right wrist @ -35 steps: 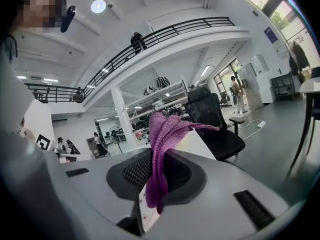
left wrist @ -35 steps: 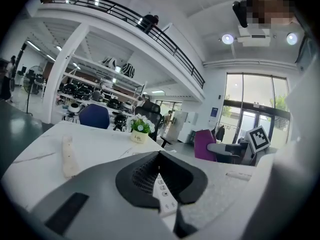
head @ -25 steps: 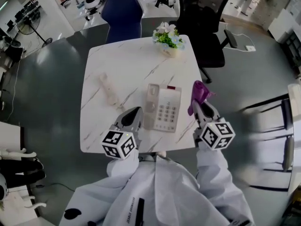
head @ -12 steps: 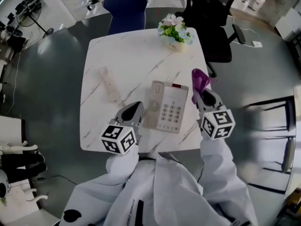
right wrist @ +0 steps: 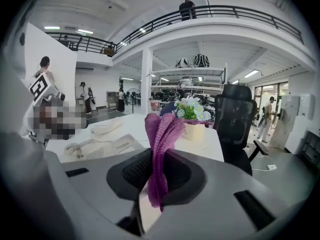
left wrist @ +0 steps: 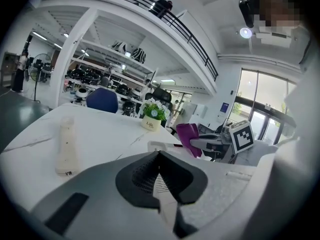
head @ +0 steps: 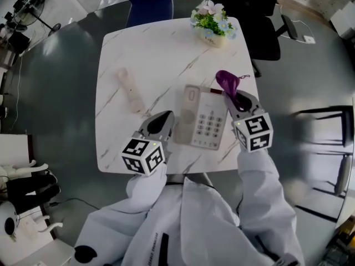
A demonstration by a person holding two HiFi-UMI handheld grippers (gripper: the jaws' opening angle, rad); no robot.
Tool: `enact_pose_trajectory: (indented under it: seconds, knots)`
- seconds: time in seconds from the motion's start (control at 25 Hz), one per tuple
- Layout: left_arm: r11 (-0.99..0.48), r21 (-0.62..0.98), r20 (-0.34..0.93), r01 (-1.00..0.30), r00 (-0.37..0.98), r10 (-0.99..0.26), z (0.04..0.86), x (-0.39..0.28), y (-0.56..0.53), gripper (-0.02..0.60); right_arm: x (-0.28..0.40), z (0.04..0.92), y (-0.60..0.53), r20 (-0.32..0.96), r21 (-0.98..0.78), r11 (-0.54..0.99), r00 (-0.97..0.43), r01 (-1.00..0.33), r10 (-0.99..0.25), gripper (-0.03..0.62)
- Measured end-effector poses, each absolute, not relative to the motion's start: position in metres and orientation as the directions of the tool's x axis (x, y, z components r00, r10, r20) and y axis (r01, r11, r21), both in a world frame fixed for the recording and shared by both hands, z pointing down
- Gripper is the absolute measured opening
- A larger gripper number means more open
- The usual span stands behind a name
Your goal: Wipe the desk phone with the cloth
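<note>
A cream desk phone (head: 202, 117) lies on the white marble table (head: 161, 60), its handset (head: 185, 112) on its left side. My right gripper (head: 237, 100) is shut on a purple cloth (head: 227, 82), held just above the phone's right back corner. The cloth (right wrist: 161, 134) sticks up between the jaws in the right gripper view, with the phone (right wrist: 102, 145) to the left. My left gripper (head: 163, 119) is shut with nothing in it, just left of the handset. From the left gripper view the phone's edge (left wrist: 165, 146) and the cloth (left wrist: 189, 138) show ahead.
A cream remote-like stick (head: 129, 90) lies on the table's left part. A small flower pot (head: 214, 22) stands at the back right corner. A blue chair (head: 147, 0) and a black office chair (head: 260, 24) stand behind the table. The table's front edge (head: 166, 170) is near my body.
My right gripper has moved left with the cloth, from off the table's right edge to over the phone's right back corner. The left gripper stays beside the handset.
</note>
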State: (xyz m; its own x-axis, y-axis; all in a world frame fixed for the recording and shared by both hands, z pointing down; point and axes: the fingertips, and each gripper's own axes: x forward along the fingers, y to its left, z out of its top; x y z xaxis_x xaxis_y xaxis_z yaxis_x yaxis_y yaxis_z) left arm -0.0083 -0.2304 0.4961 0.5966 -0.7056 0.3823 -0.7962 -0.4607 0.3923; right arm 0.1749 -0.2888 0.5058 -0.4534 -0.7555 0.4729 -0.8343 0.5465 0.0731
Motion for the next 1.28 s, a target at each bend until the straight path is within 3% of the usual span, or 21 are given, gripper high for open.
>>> enact_pose_trajectory:
  seconds: [1.28]
  knots:
    - [-0.485,0.416,0.397,-0.769,0.633,-0.665,0.506,0.005,-0.211,-0.003,0.157,0.526,-0.256,0.548,0.038,0.595,-0.481,-0.803,-0.684,0.04]
